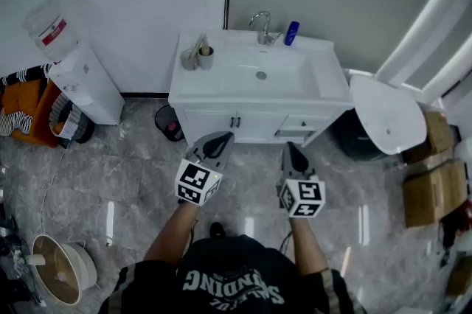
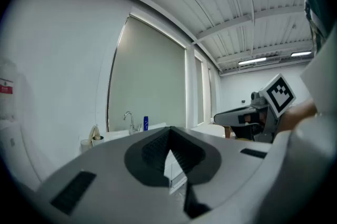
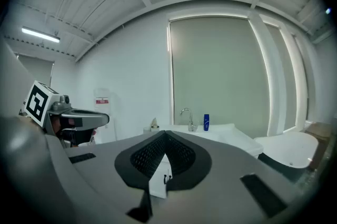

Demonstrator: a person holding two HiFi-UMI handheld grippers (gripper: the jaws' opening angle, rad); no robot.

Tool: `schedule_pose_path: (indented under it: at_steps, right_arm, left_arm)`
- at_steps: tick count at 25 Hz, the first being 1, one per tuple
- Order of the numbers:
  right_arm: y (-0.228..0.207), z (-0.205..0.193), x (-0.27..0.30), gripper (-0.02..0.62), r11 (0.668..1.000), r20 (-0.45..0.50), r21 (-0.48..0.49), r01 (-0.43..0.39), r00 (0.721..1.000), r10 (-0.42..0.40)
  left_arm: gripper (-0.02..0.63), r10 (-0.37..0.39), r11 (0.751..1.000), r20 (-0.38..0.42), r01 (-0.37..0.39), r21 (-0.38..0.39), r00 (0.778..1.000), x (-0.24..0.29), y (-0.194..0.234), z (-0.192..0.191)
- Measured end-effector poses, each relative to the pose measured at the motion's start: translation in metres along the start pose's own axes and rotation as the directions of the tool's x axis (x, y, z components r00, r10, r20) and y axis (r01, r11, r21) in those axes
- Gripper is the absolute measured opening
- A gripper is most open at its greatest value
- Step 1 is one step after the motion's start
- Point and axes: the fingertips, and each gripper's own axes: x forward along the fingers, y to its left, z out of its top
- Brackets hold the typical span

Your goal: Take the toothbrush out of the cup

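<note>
Two grippers closed and empty, toothbrush [image 1: 200, 46] at the back of the vanity

Both tools are held out level-ish in front of the person, side by side over the grey marble floor [image 1: 110, 172] and well apart from the white vanity [image 1: 193, 91]. The left gripper [image 1: 220, 136] has its jaws brought together at the tips, with nothing between them; its own view shows the dark ribbed pads [image 2: 152, 152] meeting in a point [image 2: 168, 130]. The right gripper [image 1: 289, 147] is likewise closed on nothing, its tips joined [image 3: 164, 134].

On the vanity's rear left corner two cups stand just beside each other, a grey one [image 1: 189, 60] and a second [image 1: 206, 57] nearer the basin. The toothbrush leans up out of the pair; which cup holds it cannot be made out. A chrome faucet [image 1: 262, 26] stands behind the basin, with a blue bottle [image 1: 292, 32] just to its right.

Left of the vanity is a water dispenser [image 1: 87, 80], a dark bin [image 1: 169, 122] sits on the floor by the cabinet's left corner, and a white toilet [image 1: 387, 113] and cardboard boxes [image 1: 431, 191] lie to the right
</note>
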Motion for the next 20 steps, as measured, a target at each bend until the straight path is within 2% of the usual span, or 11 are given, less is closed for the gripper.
schedule_pose_path:
  at_steps: [4,13,17,20]
  right_arm:
    - [0.004,0.001,-0.002,-0.003,1.0,0.016,0.009,0.006,1.0,-0.006]
    - [0.034,-0.015,0.003,-0.003,0.997,-0.017,0.02,-0.074,0.997,0.075]
    - [0.046,-0.019,0.01,-0.003,0.994,-0.035,0.025,-0.103,0.994,0.104]
    - [0.057,-0.02,0.022,-0.003,0.992,-0.043,0.044,-0.121,0.992,0.123]
  left_arm:
    - [-0.003,-0.001,1.0,-0.005,0.001,-0.007,1.0,-0.004,0.002,-0.004]
    - [-0.003,-0.021,1.0,-0.004,0.021,-0.01,1.0,-0.017,0.0,-0.015]
    - [-0.003,0.005,1.0,-0.026,-0.005,-0.022,1.0,-0.026,0.01,-0.024]
    - [-0.003,0.034,0.999,-0.011,-0.034,-0.026,0.999,-0.028,0.026,-0.018]
